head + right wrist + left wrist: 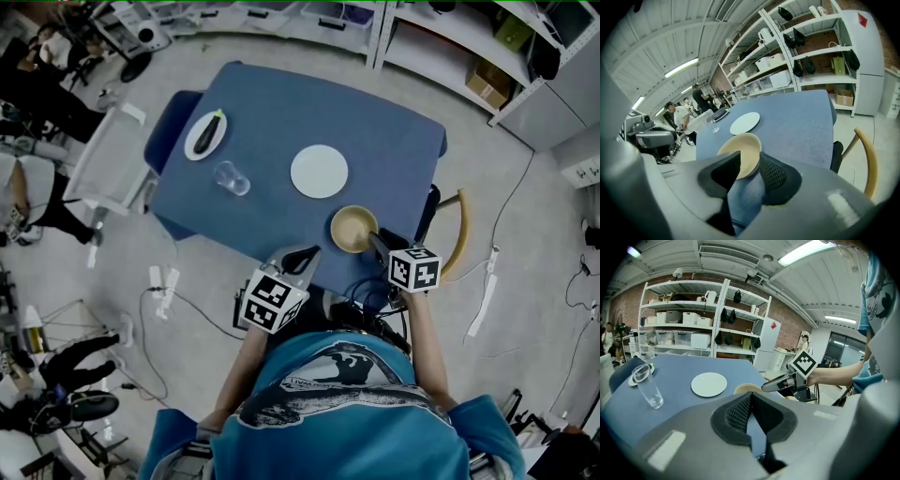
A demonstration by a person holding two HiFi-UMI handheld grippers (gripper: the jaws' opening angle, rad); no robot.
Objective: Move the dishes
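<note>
On the blue table (pixel 281 112) a tan bowl (pixel 351 228) sits near the front edge. A white round plate (pixel 319 172) lies behind it, with a clear glass (pixel 231 177) to the left. At the far left corner is an oval plate (pixel 206 134) holding a dark green item. My right gripper (pixel 749 158) is open, and the near rim of the bowl (pixel 739 149) lies between its jaws. My left gripper (pixel 750 399) hovers over the table's front edge, shut on nothing. The left gripper view shows the plate (pixel 708 384), the glass (pixel 647 386) and the right gripper (pixel 771 386).
A wooden chair (pixel 458 234) stands at the table's right side and a blue chair (pixel 171 120) at its far left. White shelving (pixel 684 329) lines the back wall. People and equipment crowd the left (pixel 37 187). Cables (pixel 164 300) run over the floor.
</note>
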